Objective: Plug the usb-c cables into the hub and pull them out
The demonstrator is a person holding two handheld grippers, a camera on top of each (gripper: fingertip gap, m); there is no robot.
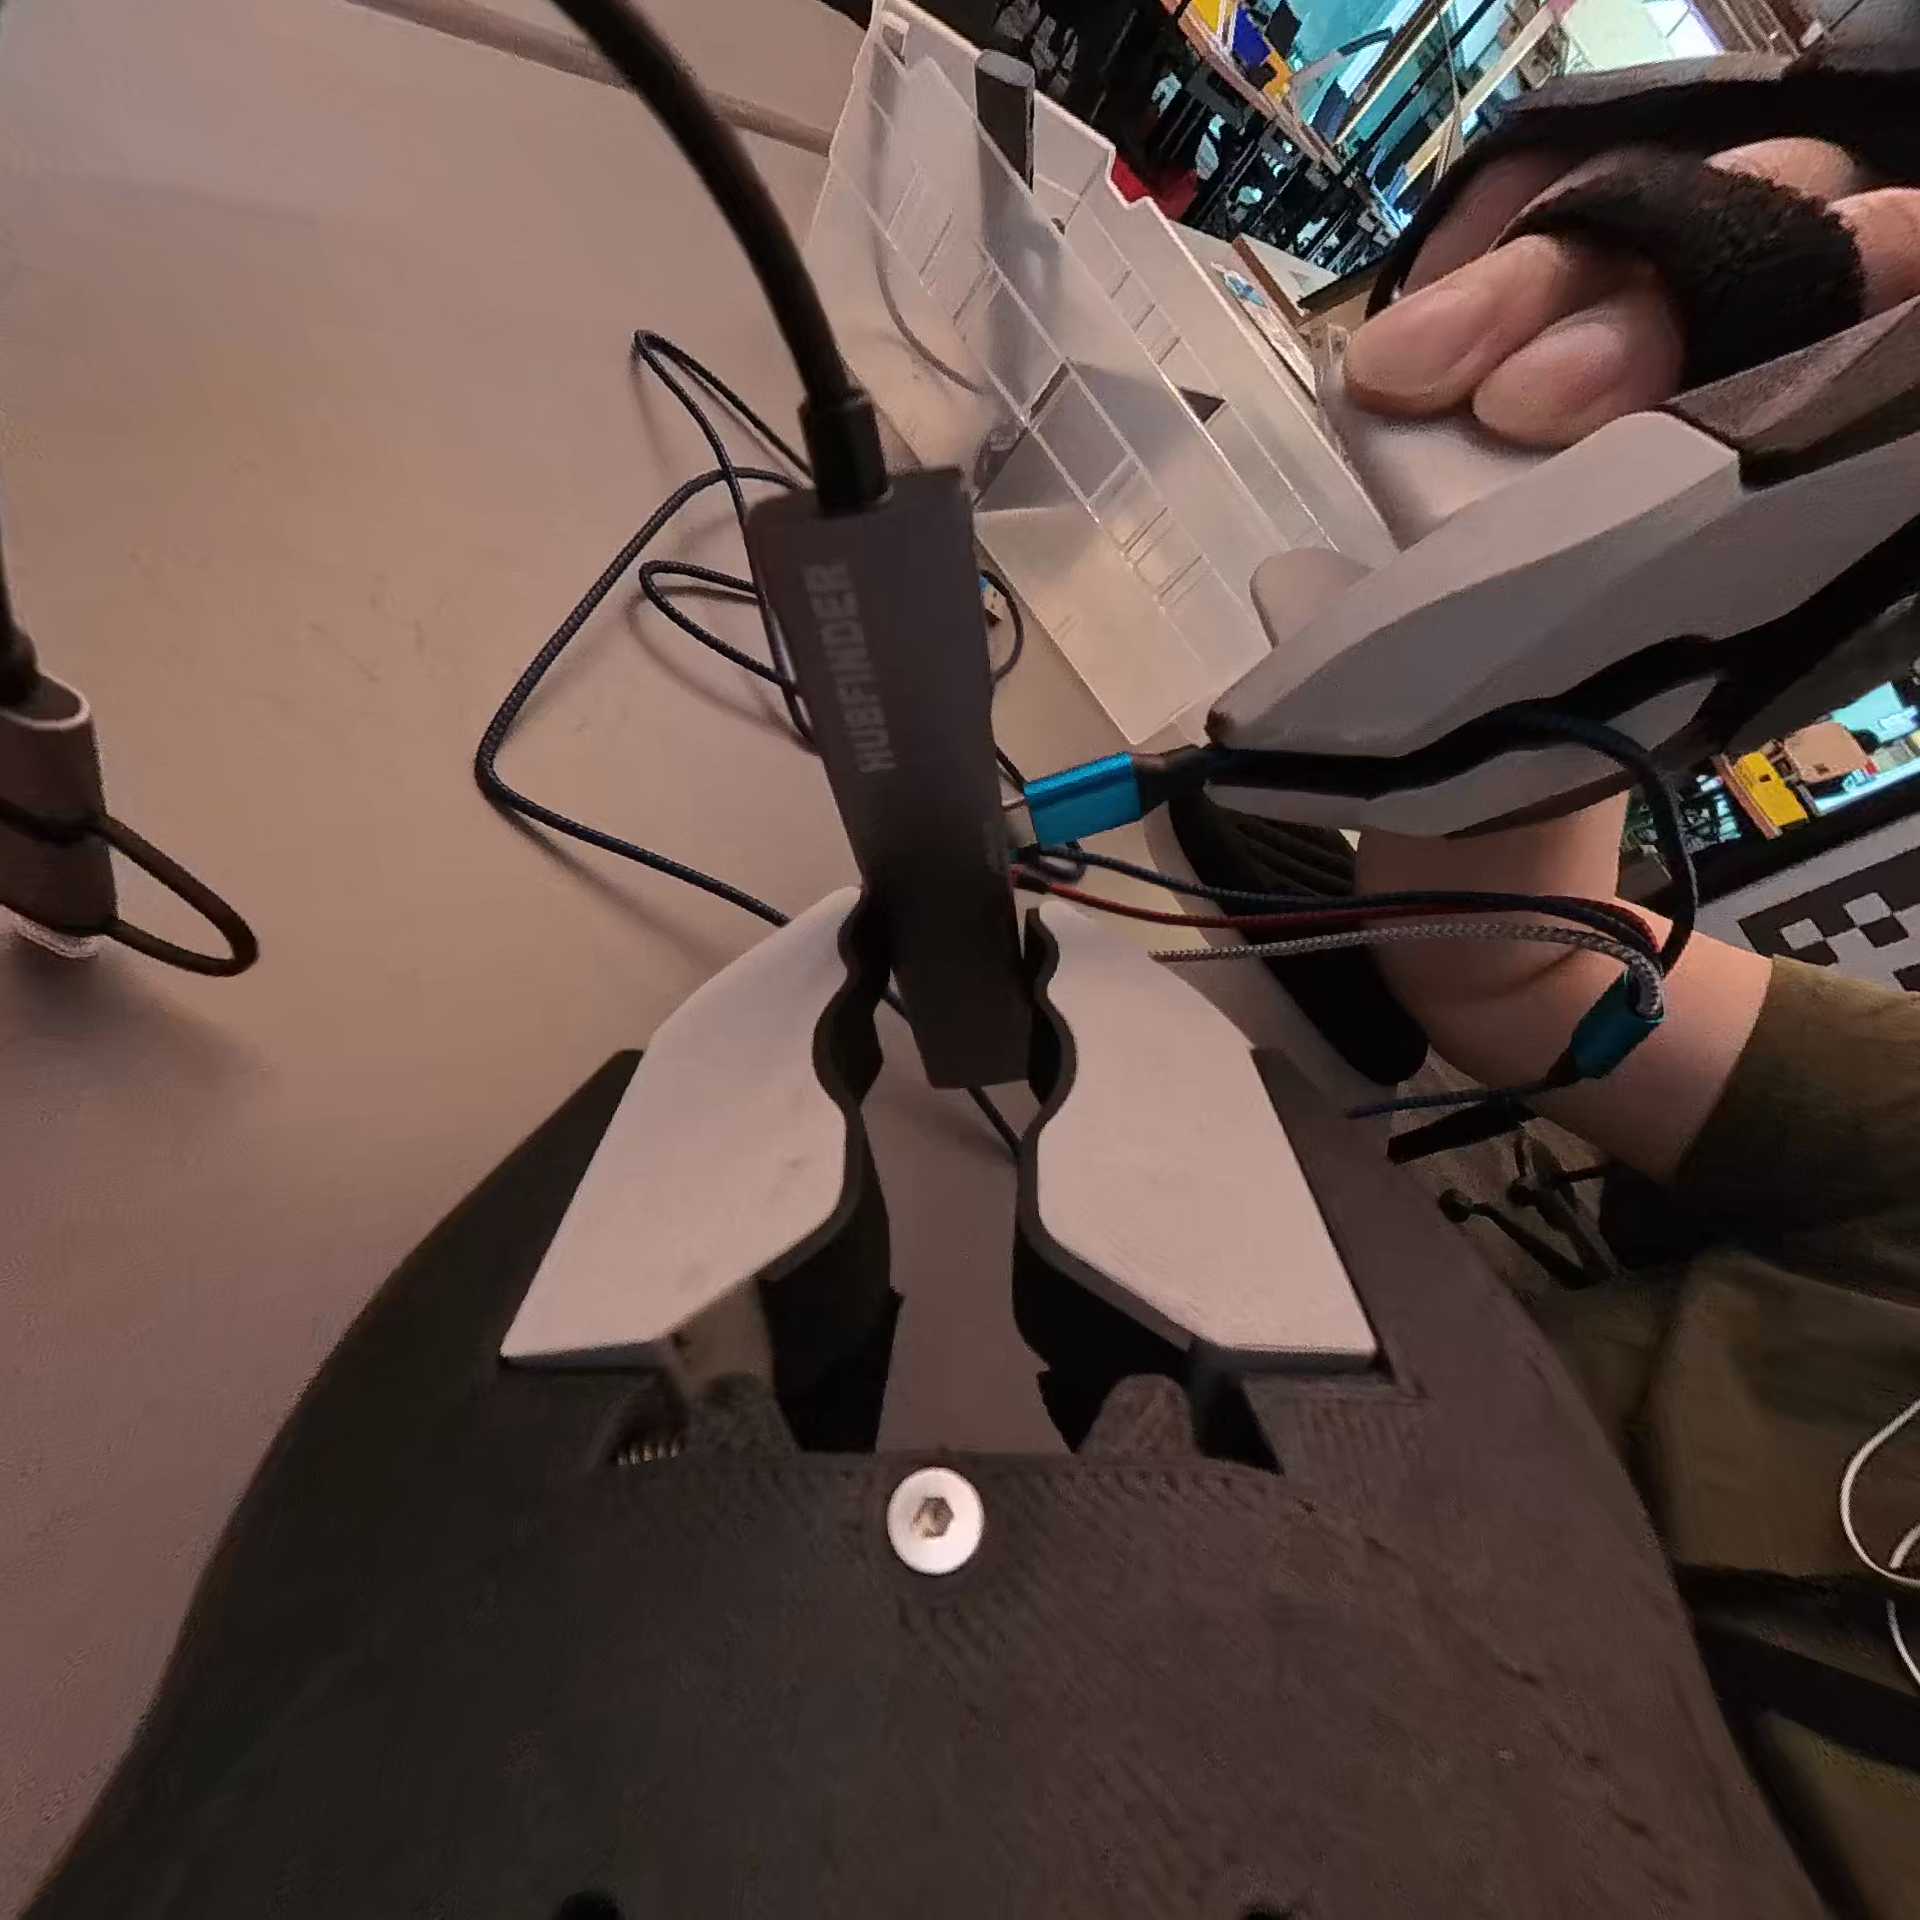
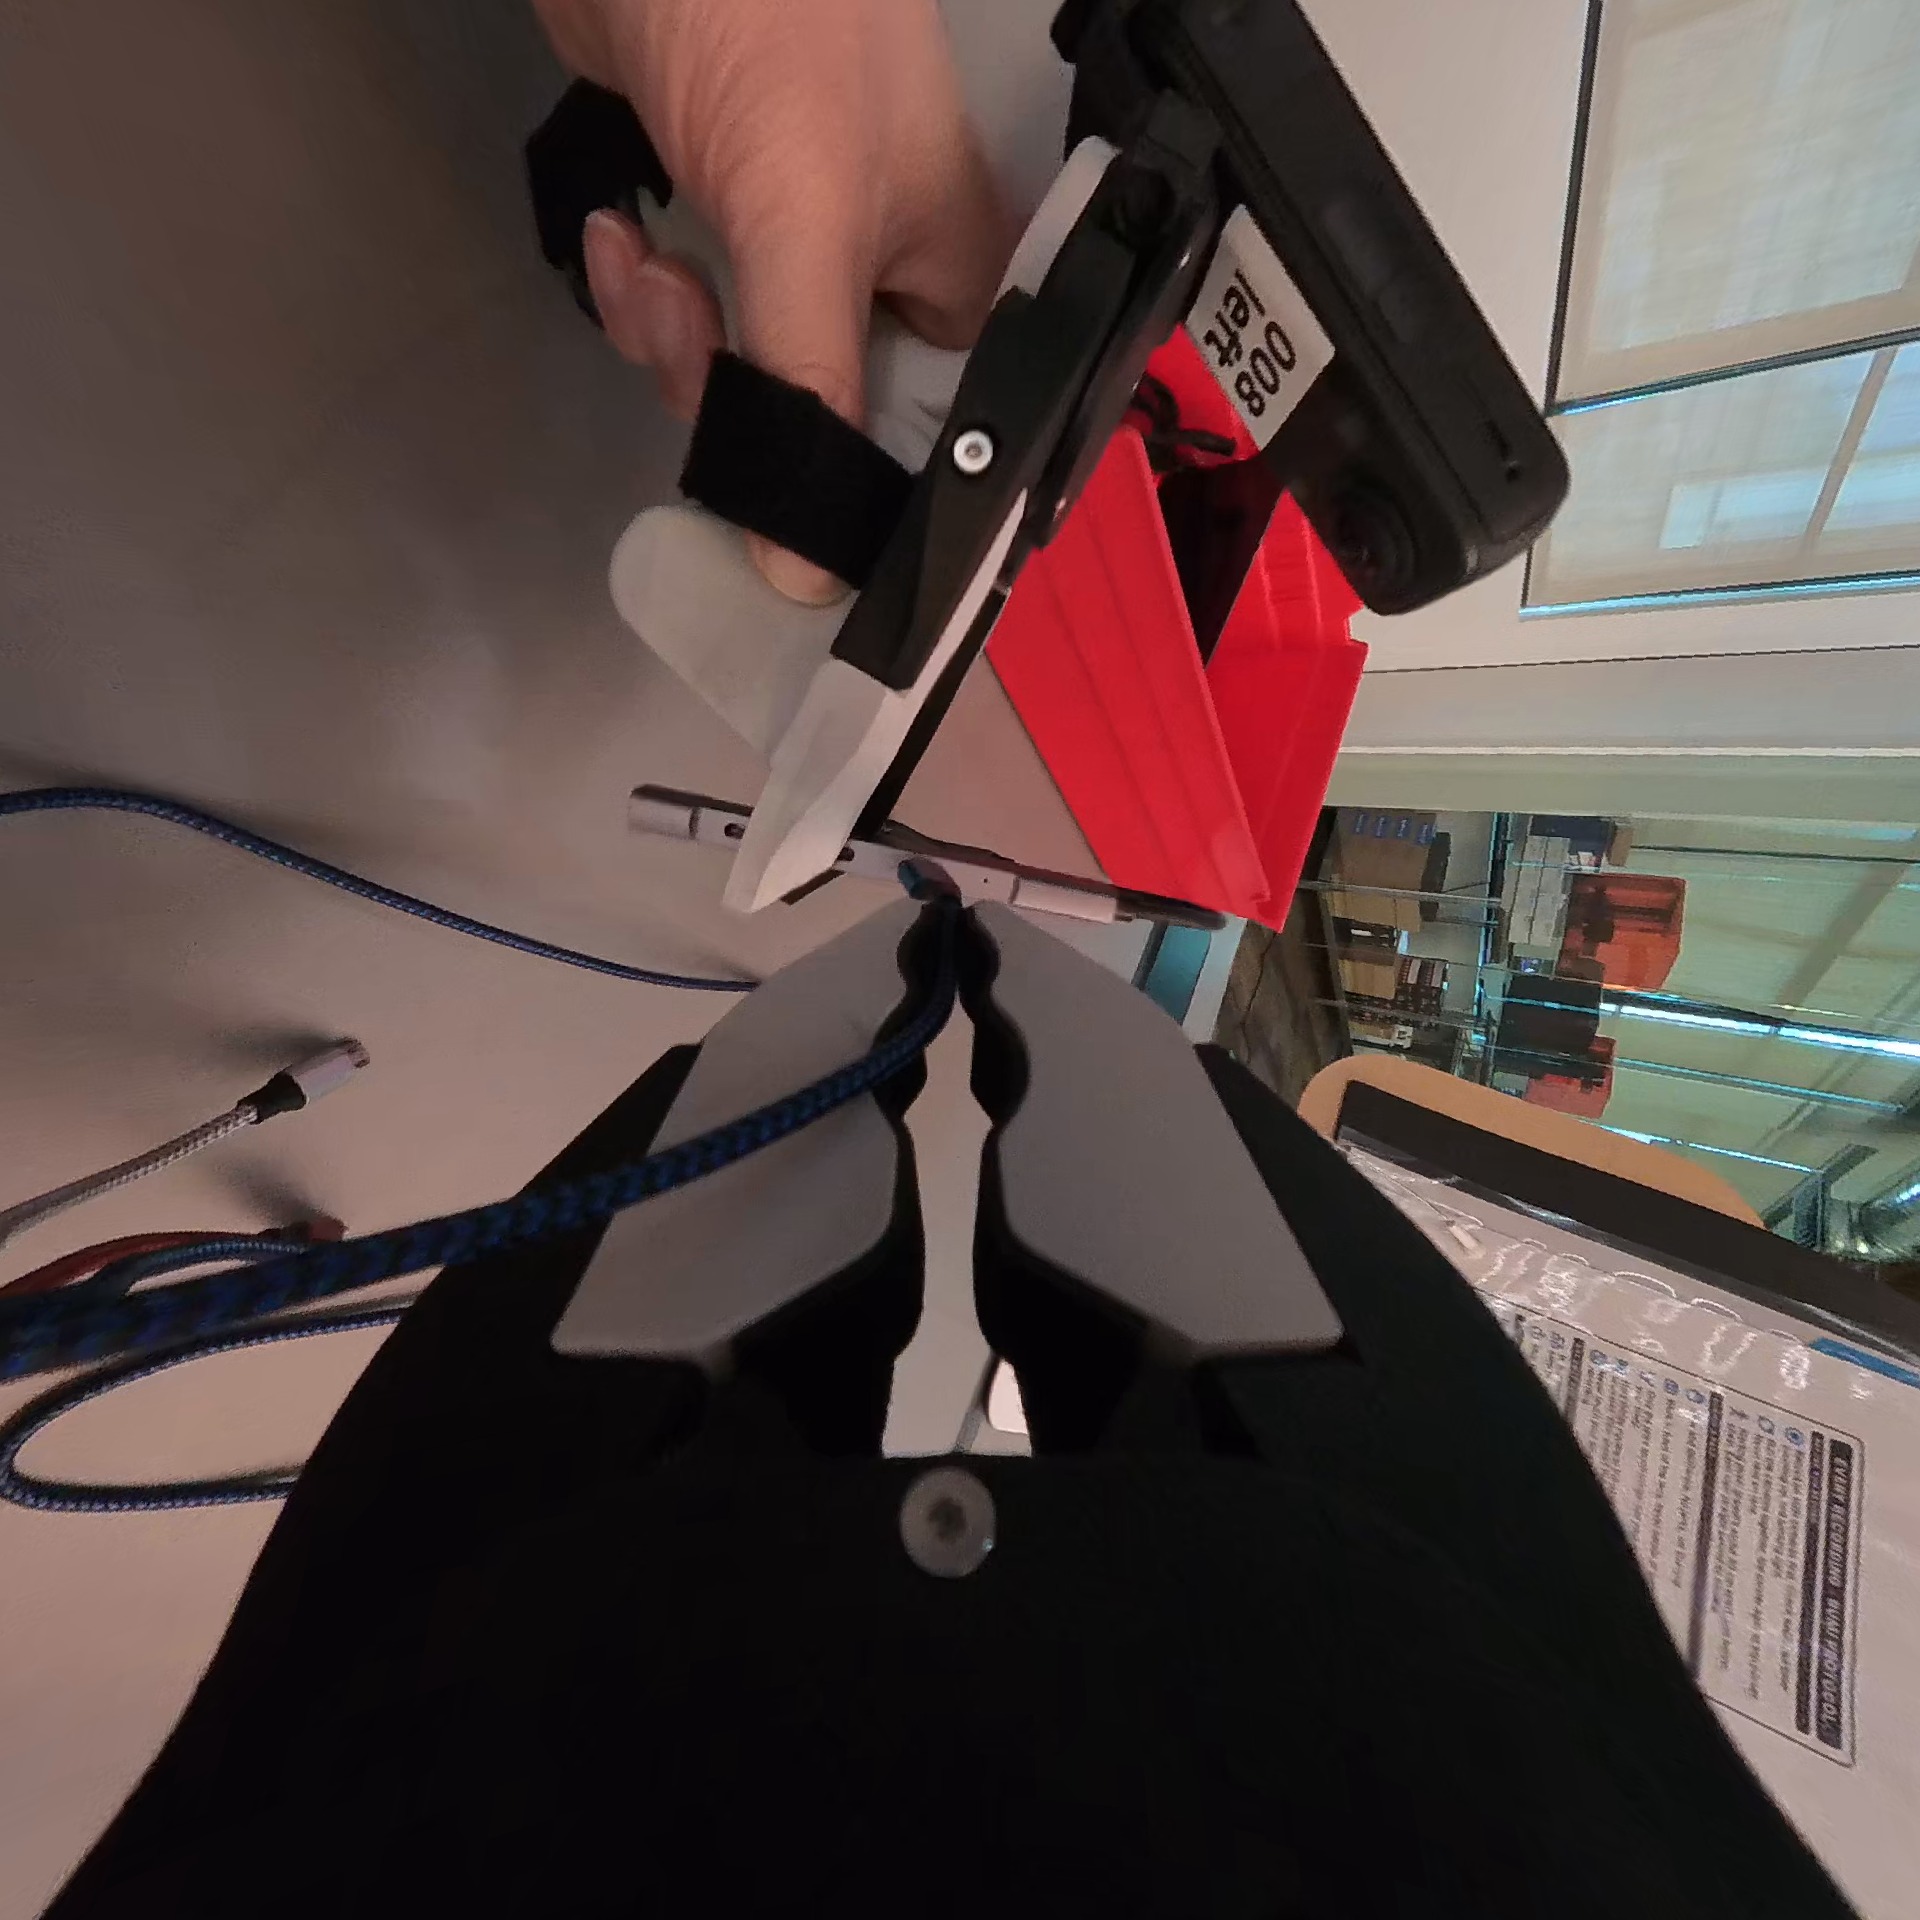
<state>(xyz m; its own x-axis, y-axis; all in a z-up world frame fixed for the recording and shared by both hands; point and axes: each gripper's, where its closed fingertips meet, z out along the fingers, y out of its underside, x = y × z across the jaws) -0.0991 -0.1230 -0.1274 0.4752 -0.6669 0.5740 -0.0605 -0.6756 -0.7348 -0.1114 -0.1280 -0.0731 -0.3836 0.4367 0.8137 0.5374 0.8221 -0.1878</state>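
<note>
My left gripper (image 1: 940,961) is shut on the lower end of a dark grey hub (image 1: 894,727) and holds it above the table. A thick black cable (image 1: 769,239) leaves the hub's far end. My right gripper (image 2: 940,935) is shut on a blue braided cable (image 2: 623,1184) just behind its bright blue usb-c plug (image 1: 1081,810). The plug's metal tip meets the hub's right side; I cannot tell how deep it sits. The right gripper also shows in the left wrist view (image 1: 1216,764). In the right wrist view the hub (image 2: 1049,894) is edge-on, held by the left gripper (image 2: 862,862).
Loose cables lie on the table (image 1: 312,520): a silver braided one (image 2: 312,1081), a red one (image 1: 1195,914) and another blue-plugged one (image 1: 1610,1029). A clear plastic organiser (image 1: 1091,468) stands behind the hub, a red bin (image 2: 1195,675) near the table edge. A printed plastic bag (image 2: 1662,1455) lies to the right. The grippers' ends are close to 5 cm from one another.
</note>
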